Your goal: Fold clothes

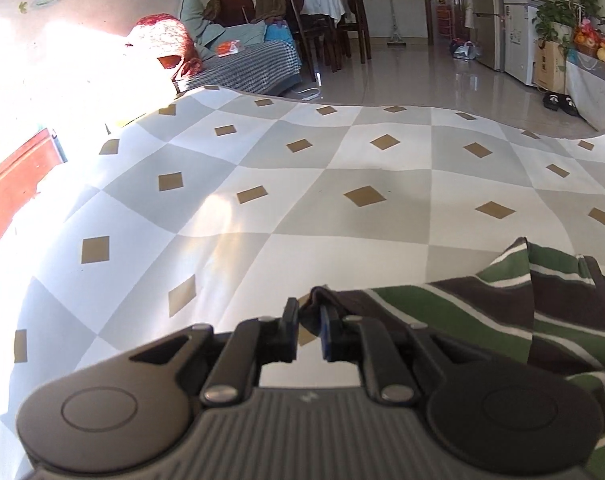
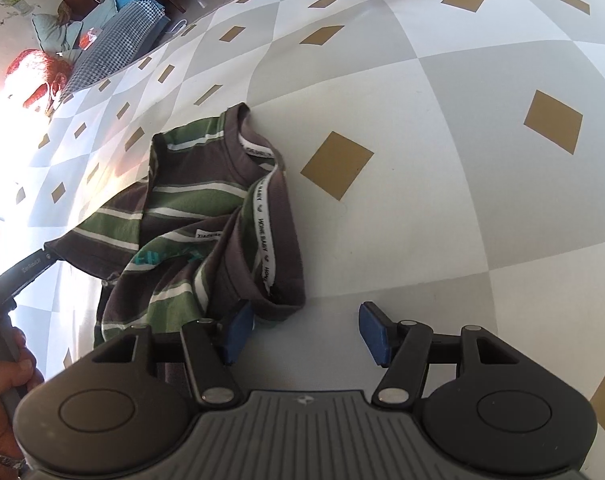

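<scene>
A small striped shirt (image 2: 190, 204) in green, brown and white lies crumpled on the checked cloth (image 2: 442, 184). Its brown collar with a white printed tape faces the right wrist camera. My right gripper (image 2: 306, 332) stands open just in front of the collar; its left blue pad (image 2: 236, 332) touches the shirt's edge and nothing is between the fingers. In the left wrist view my left gripper (image 1: 308, 326) is shut on a brown corner of the shirt (image 1: 482, 312), which trails off to the right. The left gripper (image 2: 30, 268) also shows at the shirt's left edge.
The grey and white checked cloth (image 1: 262, 184) with tan diamonds covers the whole work surface. A hand (image 2: 2, 392) holds the left tool at lower left. Beyond the cloth's far edge are a sofa (image 1: 246, 64), dining chairs (image 1: 342, 24) and a tiled floor (image 1: 422, 76).
</scene>
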Available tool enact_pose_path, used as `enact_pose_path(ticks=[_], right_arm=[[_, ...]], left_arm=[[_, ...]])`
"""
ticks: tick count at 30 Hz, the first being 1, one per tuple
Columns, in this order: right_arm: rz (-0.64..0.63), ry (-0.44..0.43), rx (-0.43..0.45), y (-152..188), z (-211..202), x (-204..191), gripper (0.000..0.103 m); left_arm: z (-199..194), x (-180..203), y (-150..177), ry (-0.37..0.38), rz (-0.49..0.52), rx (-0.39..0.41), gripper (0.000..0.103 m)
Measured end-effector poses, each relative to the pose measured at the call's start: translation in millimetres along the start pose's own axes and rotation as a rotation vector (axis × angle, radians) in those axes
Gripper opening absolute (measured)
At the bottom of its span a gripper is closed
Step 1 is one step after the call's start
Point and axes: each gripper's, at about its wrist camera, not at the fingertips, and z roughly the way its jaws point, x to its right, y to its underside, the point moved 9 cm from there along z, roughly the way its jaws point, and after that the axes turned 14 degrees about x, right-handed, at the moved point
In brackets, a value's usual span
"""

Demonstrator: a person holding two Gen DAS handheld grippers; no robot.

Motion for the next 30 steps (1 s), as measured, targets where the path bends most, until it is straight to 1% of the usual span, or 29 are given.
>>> enact_pose_path(ticks=[1,2,3,5,6,7,8,10,12,14,15,17,19,21,26,30], right_arm=[[0.003,0.000,0.000,0,0,0,0.058],[0.006,-0.001,-0.001,0,0,0,0.058],[0.007,-0.001,-0.001,0,0,0,0.058],[0.008,-0.001,-0.001,0,1,0,0.058],[0.009,-0.001,-0.001,0,1,-1,0.058],[0.009,-0.001,-0.001,0,1,-1,0.058],[0.010,-0.001,0.000,0,1,-1,0.058],[0.016,-0.007,-0.004,0,1,-1,0.058],[0.027,-0.019,-0.012,0,1,-2,0.058],[0.038,-0.041,-0.020,1,2,-4,0.058],[0.041,-0.052,-0.019,1,2,-6,0.058],[0.046,-0.075,-0.019,2,3,-10,0.058],[0.051,-0.098,-0.018,3,3,-14,0.058],[0.058,-0.120,-0.011,2,4,-18,0.058],[0.085,-0.151,0.003,0,10,-27,0.058],[0.093,-0.149,0.006,2,19,-33,0.058]], left_arm=[[1,-7,2,-0.024,-0.013,-0.014,0.016],[2,-13,4,-0.046,-0.032,-0.027,0.024],[2,-17,4,-0.061,-0.043,-0.031,0.029],[0,-21,2,-0.077,-0.055,-0.022,0.048],[-3,-21,-1,-0.084,-0.053,-0.008,0.052],[-7,-20,-6,-0.084,-0.049,0.012,0.059],[-11,-18,-10,-0.080,-0.045,0.031,0.069],[-21,-9,-19,-0.050,-0.042,0.073,0.079],[-30,3,-26,-0.006,-0.037,0.103,0.080],[-38,15,-29,0.049,-0.025,0.111,0.082],[-41,23,-28,0.088,-0.018,0.106,0.083],[-43,42,-20,0.166,-0.003,0.070,0.083],[-44,56,-8,0.215,0.009,0.032,0.083],[-42,64,5,0.236,0.022,-0.006,0.083],[-34,66,31,0.235,0.015,-0.091,0.083],[-32,63,44,0.239,0.027,-0.125,0.083]])
